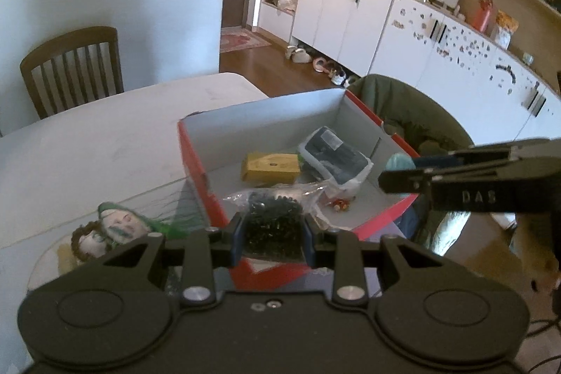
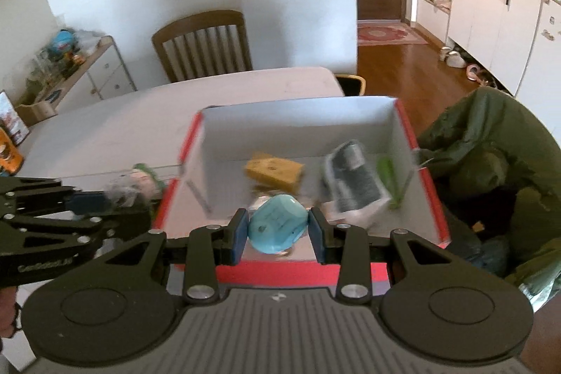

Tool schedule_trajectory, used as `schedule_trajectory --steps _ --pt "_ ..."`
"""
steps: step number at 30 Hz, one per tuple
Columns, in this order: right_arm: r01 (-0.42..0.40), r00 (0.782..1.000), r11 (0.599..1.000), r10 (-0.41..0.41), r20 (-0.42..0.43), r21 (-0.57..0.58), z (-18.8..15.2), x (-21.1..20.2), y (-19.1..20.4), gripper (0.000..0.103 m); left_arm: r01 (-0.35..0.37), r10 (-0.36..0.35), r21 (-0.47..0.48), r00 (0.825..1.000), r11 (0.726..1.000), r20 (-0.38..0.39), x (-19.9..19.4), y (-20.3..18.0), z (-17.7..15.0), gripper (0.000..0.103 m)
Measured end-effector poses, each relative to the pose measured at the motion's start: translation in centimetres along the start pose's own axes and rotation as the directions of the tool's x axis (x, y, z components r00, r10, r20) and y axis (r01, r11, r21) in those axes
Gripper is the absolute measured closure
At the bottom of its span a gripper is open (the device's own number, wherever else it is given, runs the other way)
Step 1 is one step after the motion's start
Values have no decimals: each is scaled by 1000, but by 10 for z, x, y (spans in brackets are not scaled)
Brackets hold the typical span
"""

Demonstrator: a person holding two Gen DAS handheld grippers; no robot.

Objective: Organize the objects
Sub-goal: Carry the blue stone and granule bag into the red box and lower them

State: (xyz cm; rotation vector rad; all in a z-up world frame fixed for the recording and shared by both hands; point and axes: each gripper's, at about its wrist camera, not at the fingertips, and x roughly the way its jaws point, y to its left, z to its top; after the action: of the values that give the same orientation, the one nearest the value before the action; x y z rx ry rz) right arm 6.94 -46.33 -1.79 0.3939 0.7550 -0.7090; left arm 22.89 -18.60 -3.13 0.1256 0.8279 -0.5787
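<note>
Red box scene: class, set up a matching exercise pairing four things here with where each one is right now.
Things:
1. bag of black beads
2. blue pouch
3. yellow box
4. doll heads

Places:
A. on the table beside the red box
B. between the left gripper fingers
C. lying inside the red box
D. between the right gripper fingers

Pairs: 1-B, 2-D, 3-C, 4-A
</note>
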Motion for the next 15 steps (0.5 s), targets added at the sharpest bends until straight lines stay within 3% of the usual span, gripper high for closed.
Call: schedule_trajectory --steps 6,15 --pt "19 999 1000 -20 -29 -9 9 21 -39 67 -16 18 46 999 999 -43 30 -23 11 72" --pt "20 990 997 -31 -138 -77 11 66 -59 67 -24 35 77 990 997 -134 81 -44 26 72"
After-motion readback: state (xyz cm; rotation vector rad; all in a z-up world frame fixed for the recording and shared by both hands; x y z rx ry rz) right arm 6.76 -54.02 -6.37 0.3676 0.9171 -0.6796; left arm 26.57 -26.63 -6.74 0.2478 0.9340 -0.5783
